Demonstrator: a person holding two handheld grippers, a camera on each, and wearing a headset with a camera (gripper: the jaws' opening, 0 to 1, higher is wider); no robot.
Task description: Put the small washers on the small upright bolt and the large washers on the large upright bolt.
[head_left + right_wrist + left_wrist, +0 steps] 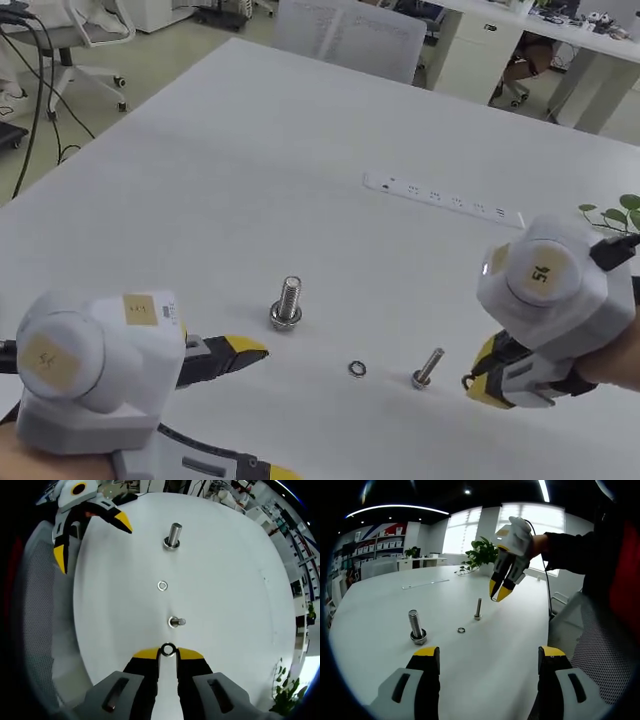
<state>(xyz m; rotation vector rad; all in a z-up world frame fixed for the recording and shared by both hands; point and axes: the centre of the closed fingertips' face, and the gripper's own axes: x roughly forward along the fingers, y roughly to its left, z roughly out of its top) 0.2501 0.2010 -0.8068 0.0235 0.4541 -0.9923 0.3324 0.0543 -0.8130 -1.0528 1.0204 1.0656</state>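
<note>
1. Head view: you are holding the left gripper (272,410) low at the near edge of the table (200,180), jaws spread wide and gripping nothing. The right gripper (475,385) is hovering just beside the small bolt (428,368). A loose washer (357,369) is lying flat between the small bolt and the large bolt (287,303).
2. Left gripper view: your own jaws are standing far apart and empty. Both bolts are standing upright. The right gripper is hanging near the small bolt.
3. Right gripper view: your jaws are clenching a pinched washer (168,650) at their tips, close to the small bolt.
</note>
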